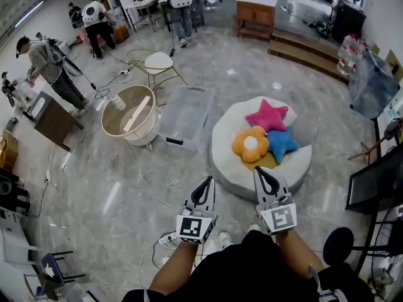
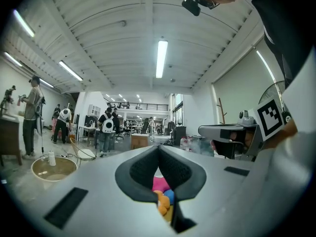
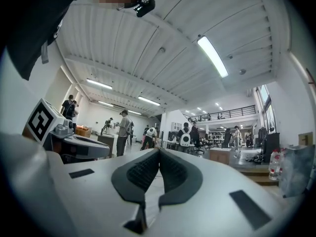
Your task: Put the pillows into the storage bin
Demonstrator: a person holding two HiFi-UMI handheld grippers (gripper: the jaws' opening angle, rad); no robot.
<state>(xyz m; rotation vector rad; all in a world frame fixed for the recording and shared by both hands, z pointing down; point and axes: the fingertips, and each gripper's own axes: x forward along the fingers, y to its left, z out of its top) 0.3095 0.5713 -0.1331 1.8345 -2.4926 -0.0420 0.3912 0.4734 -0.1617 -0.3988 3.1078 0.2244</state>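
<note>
Pillows, three: pink star [image 1: 269, 115], orange flower [image 1: 250, 144] and blue star [image 1: 281, 142], bunched on a round white cushion [image 1: 233, 168]. Clear storage bin [image 1: 186, 115]: on the floor just left of the cushion. Left gripper [image 1: 205, 184] and right gripper [image 1: 263, 173]: both clenched, empty, short of the cushion. Advice: spread the jaws first, then pinch one pillow by a point.

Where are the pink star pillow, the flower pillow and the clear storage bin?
pink star pillow [image 1: 269, 115], head view, its centre.
flower pillow [image 1: 250, 144], head view, its white middle.
storage bin [image 1: 186, 117], head view, its clear middle.
</note>
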